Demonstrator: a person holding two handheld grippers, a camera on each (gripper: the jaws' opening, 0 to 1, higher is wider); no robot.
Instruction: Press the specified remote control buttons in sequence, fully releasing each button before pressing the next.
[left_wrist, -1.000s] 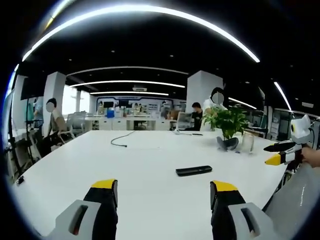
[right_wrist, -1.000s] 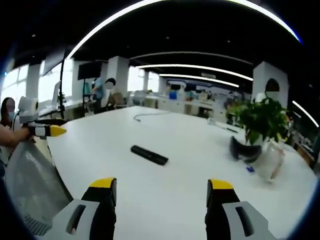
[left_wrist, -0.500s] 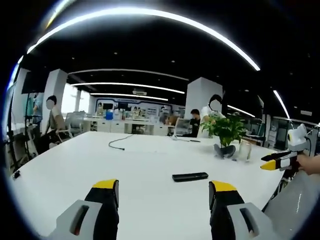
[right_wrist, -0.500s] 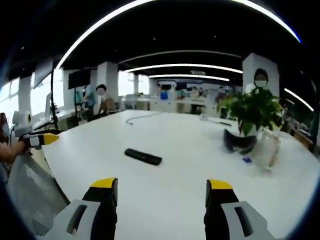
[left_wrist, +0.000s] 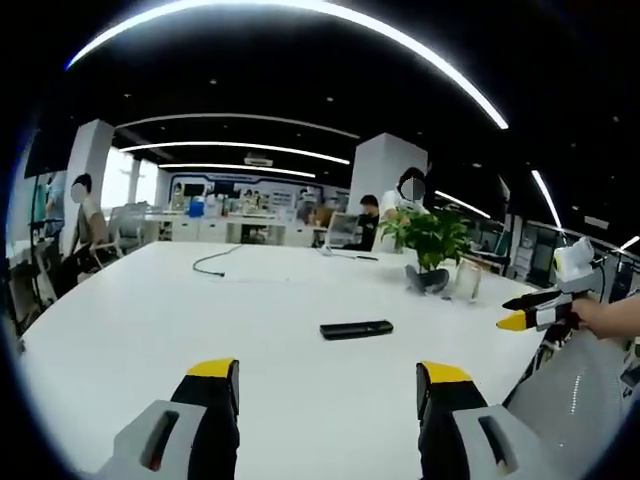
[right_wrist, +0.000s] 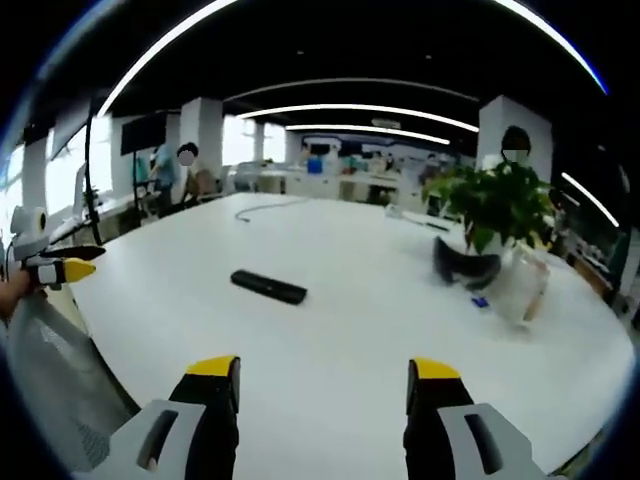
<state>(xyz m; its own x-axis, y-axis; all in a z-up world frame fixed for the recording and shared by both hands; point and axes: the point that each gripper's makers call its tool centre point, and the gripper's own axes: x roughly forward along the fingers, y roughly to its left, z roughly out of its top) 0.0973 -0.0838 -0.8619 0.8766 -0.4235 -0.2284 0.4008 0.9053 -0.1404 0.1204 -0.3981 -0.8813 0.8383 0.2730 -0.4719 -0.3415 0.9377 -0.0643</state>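
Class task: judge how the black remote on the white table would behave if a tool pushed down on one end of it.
The remote looks like a slim, rigid bar lying flat, so it probably won't bend or roll. On the smooth, glossy table it may slide or pivot. It seems light, so a press at one end might lift the other.

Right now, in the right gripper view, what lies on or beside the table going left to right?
Left gripper → remote → plant → glass jar

Bright ceiling strips, bowed edges
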